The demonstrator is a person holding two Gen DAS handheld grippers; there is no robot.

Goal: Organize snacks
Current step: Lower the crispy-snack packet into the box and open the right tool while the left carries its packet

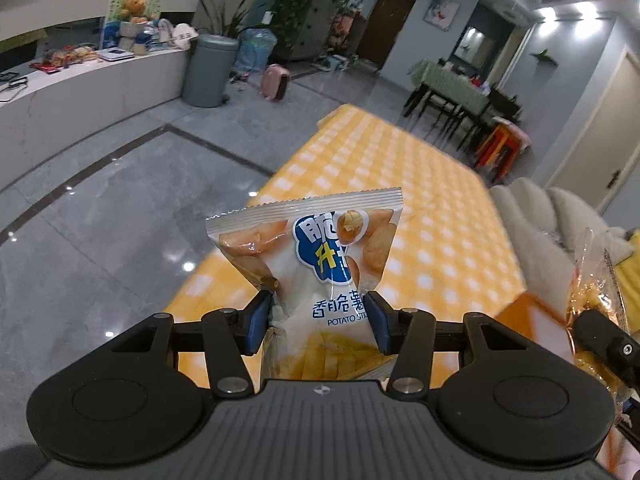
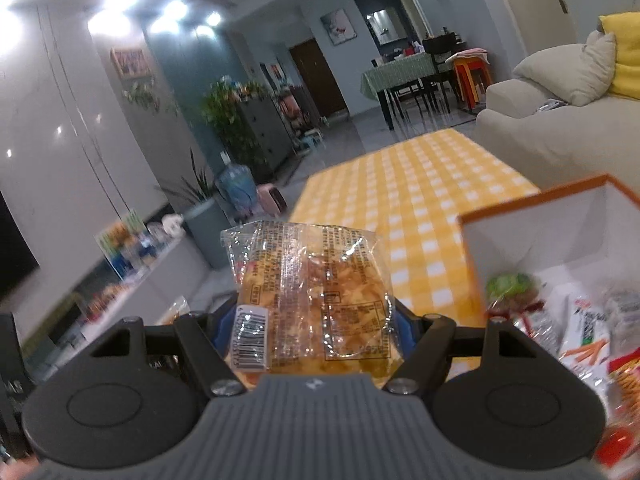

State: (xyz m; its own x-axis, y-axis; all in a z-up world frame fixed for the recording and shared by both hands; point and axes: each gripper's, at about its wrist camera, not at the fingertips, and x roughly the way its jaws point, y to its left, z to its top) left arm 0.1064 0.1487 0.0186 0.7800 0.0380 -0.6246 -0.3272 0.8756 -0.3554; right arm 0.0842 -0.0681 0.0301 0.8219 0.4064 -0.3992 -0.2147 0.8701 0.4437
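Observation:
My left gripper (image 1: 318,322) is shut on a white and blue potato stick bag (image 1: 316,248) and holds it upright above the yellow checked tablecloth (image 1: 420,184). My right gripper (image 2: 312,328) is shut on a clear bag of golden crisps (image 2: 308,292), barcode side facing me, held above the same cloth (image 2: 412,184). That clear bag also shows at the right edge of the left wrist view (image 1: 596,288). An orange-rimmed white box (image 2: 532,216) at the right holds several snack packets (image 2: 580,320).
A beige sofa (image 2: 552,128) with cushions flanks the table on the right. Beyond the cloth lie grey floor tiles (image 1: 120,200), a grey bin (image 1: 210,70), a white counter (image 1: 80,92) with items, plants and a dining table (image 2: 400,72).

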